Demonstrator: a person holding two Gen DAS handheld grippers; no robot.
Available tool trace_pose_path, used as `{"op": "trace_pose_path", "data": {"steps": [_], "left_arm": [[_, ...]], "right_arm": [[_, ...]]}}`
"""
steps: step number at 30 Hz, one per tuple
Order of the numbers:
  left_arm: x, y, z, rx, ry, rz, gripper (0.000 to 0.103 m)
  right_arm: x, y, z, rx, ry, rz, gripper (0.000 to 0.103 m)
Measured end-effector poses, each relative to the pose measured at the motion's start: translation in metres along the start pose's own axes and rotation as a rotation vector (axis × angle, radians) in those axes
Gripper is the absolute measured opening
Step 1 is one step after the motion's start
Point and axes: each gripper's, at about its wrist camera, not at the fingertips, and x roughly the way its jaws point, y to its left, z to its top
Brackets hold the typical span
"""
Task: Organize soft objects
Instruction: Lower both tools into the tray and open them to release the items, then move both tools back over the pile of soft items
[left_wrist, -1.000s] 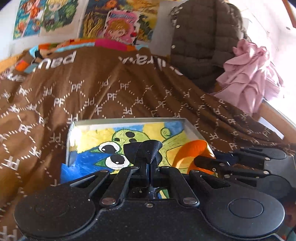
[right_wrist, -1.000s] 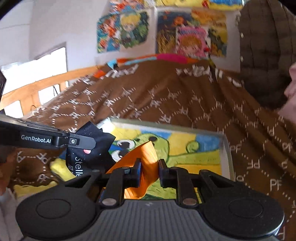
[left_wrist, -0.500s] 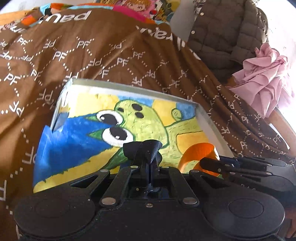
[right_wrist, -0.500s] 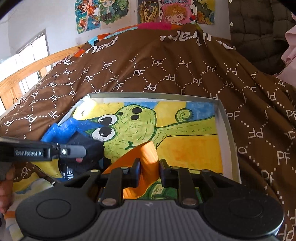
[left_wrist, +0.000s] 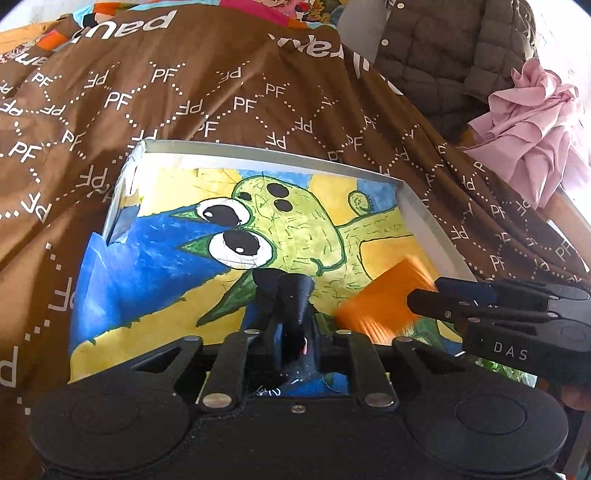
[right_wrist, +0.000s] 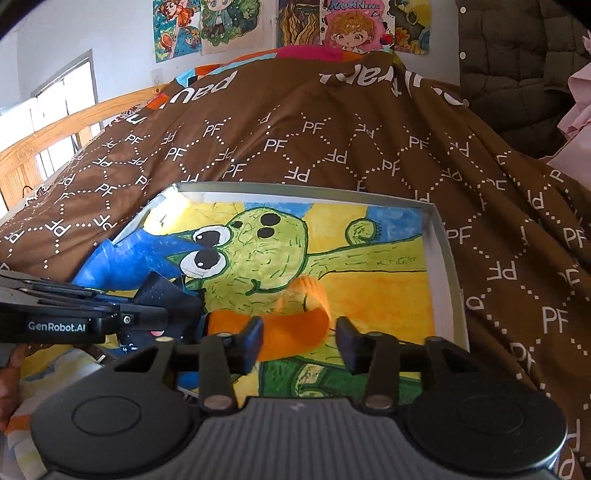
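Over the near edge of the painted tray (right_wrist: 441, 251) on the brown bedspread (right_wrist: 332, 140), the right tongs (right_wrist: 297, 341) have just been spreading, jaws clear of the blurred orange cloth (right_wrist: 295, 325) between them. The left tongs (left_wrist: 291, 332) have just been loosening around a dark cloth (left_wrist: 291, 291).

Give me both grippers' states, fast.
Left gripper: fingers just opening, black cloth between them.
Right gripper: open, fingers just spread off the orange cloth.

Left gripper (left_wrist: 291, 295) black, silver screws — right gripper (right_wrist: 297, 341) grey ribbed, "DAS" mark.
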Motion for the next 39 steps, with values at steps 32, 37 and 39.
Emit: {"op": "trace_pose_path", "data": {"steps": [32,37,39], "left_arm": [[-0.158,-0.067,-0.062,0.071,-0.348,0.104,0.102],[-0.190,-0.075,-0.090,0.045,-0.390,0.125,0.102],[-0.199,-0.078,-0.101,0.043,-0.407,0.129,0.102]], "right_arm": [[-0.184,0.017,-0.047,-0.039,-0.343,0.002,0.103],[-0.215,0.029,-0.075,-0.061,-0.376,-0.017,0.103],[-0.223,0.034,-0.086,-0.075,-0.385,-0.026,0.103]]}}
